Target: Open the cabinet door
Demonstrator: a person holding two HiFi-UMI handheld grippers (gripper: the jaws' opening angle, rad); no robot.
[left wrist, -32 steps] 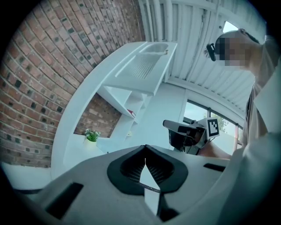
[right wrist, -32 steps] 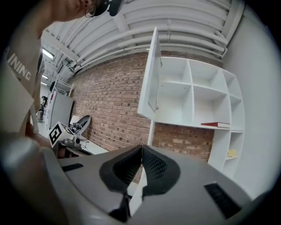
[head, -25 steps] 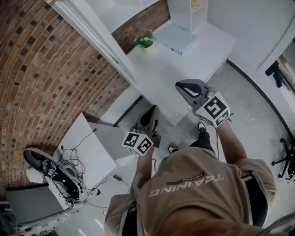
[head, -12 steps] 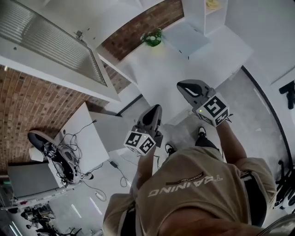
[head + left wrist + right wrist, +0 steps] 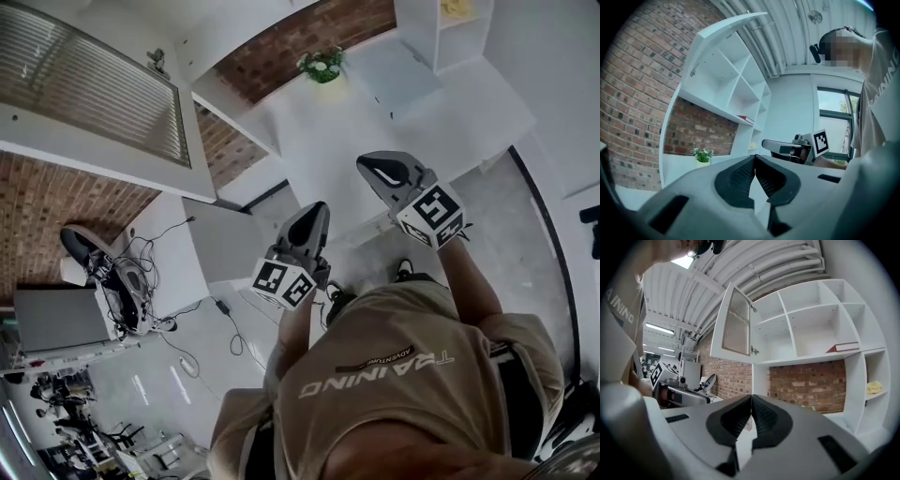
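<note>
Head view shows the person standing at a white counter (image 5: pixel 319 131) with one pair of tongs in each hand, both pointing away from the body toward the counter. The left gripper (image 5: pixel 316 210) sits near the middle of the frame. The right gripper (image 5: pixel 367 162) is just up and to the right of it, the two apart and not touching. Each carries its marker cube at the hand end.

Left gripper view looks straight along that tool's dark ribbed pads. Their tips meet in a point at lower centre, with only a slim diamond-shaped slot behind the tips and nothing in it. Right gripper view shows the same on the other side: pads pressed together at the tip and nothing clamped. Neither tool touches the furniture.

The cabinet door (image 5: pixel 736 322), a white frame around a ribbed glass panel, stands swung outward at upper left of centre in the right gripper view. It is attached to the left edge of the white shelf unit (image 5: pixel 786 329), whose top compartments are exposed. It is well apart from both pairs of tongs.

On the shelves a red book (image 5: pixel 843 348) lies in a right-hand compartment, and a yellow thing (image 5: pixel 874 387) sits lower at far right. A small potted plant (image 5: pixel 322 66) rests on the counter against the brick wall (image 5: pixel 56 197).
</note>
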